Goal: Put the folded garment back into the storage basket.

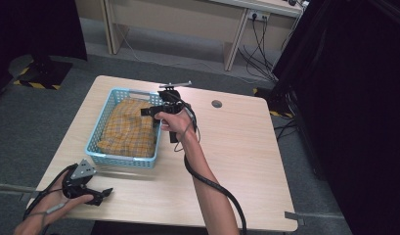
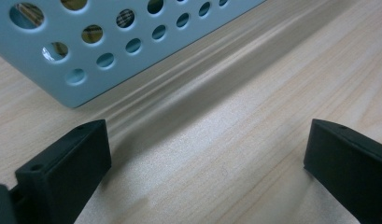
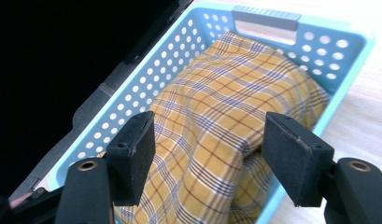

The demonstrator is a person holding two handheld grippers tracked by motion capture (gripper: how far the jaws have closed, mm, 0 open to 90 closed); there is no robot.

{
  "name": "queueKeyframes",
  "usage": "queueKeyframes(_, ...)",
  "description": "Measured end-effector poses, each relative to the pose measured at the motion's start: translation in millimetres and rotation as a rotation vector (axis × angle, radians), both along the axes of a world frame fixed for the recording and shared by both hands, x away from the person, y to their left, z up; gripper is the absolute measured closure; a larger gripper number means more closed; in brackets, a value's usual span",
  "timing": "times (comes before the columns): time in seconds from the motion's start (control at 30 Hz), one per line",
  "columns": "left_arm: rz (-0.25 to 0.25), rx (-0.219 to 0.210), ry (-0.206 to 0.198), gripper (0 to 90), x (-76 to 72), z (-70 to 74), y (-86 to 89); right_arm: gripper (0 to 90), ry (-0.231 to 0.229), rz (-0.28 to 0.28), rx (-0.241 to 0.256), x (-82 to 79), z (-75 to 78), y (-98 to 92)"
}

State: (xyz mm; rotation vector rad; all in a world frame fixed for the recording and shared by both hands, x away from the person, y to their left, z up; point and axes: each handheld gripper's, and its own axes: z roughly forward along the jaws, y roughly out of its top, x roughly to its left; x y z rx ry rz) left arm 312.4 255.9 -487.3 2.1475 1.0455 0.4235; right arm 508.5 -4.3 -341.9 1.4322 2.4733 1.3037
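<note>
A light blue perforated basket (image 1: 100, 128) stands on the left half of the wooden table and holds a yellow plaid cloth (image 1: 126, 128). My right gripper (image 1: 151, 111) hovers over the basket's right side, open, with nothing between its jaws. In the right gripper view the plaid cloth (image 3: 216, 140) lies heaped below the open jaws, inside the basket (image 3: 352, 51). My left gripper (image 1: 105, 193) rests low near the table's front left corner, open and empty. In the left gripper view the basket's wall (image 2: 109, 42) stands just ahead of the jaws.
The wooden table (image 1: 236, 147) has bare room right of the basket, with a round cable hole (image 1: 216, 104) near the far edge. A black cable (image 1: 212, 183) trails from the right gripper along the forearm. A desk and dark curtains stand beyond the table.
</note>
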Motion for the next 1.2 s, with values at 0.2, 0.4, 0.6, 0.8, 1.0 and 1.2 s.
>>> queueKeyframes(0.2, 0.002, -0.003, -0.001, 0.0, 0.0, -0.1, -0.2, 30.6, -0.008, -0.005, -0.001, -2.3, 0.2, -12.5)
queueKeyframes(0.4, 0.001, -0.002, -0.002, 0.0, 0.0, -0.1, -0.1, 24.2, -0.023, -0.020, 0.014, -4.9, 0.3, -25.2)
queueKeyframes(0.6, 0.001, -0.002, -0.002, 0.0, 0.0, -0.1, -0.2, 17.0, -0.044, -0.028, 0.014, -8.9, 1.6, -33.0)
queueKeyframes(0.8, 0.001, -0.003, -0.002, 0.0, 0.0, -0.1, -0.2, 14.8, -0.058, -0.023, 0.023, -12.7, 1.8, -37.9)
queueKeyframes(1.0, 0.002, -0.002, -0.002, 0.0, 0.0, -0.1, -0.2, 12.4, -0.060, -0.012, 0.038, -16.4, 1.2, -42.4)
queueKeyframes(1.2, 0.002, -0.003, -0.002, 0.0, 0.0, -0.2, -0.2, 11.6, -0.065, -0.015, 0.048, -18.5, 0.8, -49.3)
